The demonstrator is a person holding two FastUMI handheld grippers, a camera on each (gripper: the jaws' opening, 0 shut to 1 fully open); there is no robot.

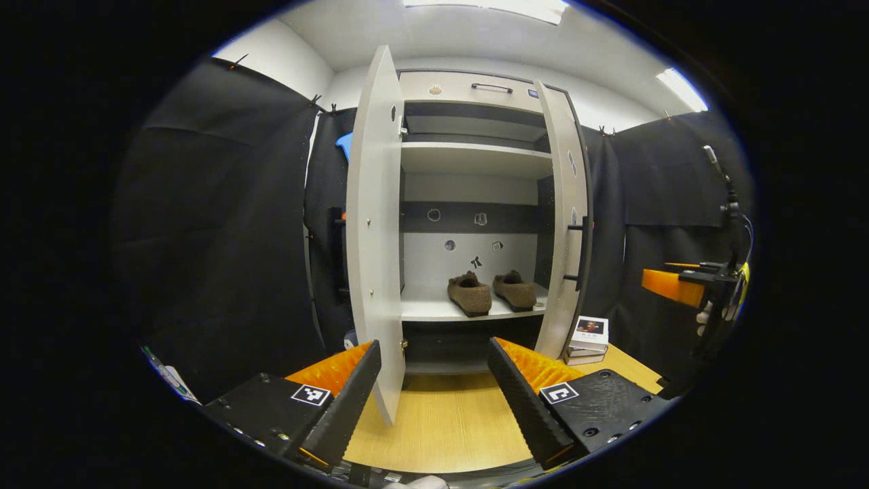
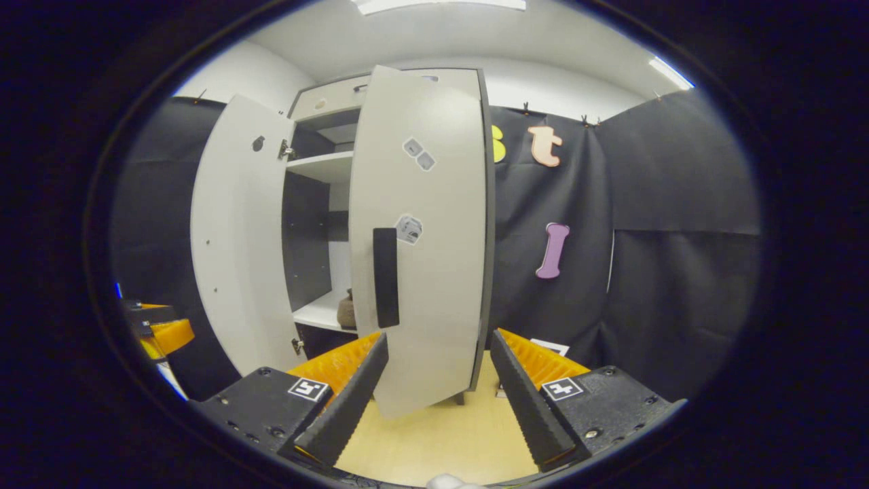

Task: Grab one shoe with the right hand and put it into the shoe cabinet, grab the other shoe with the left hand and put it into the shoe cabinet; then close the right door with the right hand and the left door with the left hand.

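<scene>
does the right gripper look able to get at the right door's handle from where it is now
Probably yes. The right gripper is open and faces the outer side of the right door; its dark handle stands just above the fingers, with nothing between them.

Two brown shoes [image 1: 492, 291] on a white shelf [image 1: 434, 309]. Shoe cabinet [image 1: 468, 204] pale grey, dark band across its back panel. Right door [image 2: 424, 238] pale grey with black handle [image 2: 385, 277]. Floor [image 1: 441, 421] light wood grain.
</scene>
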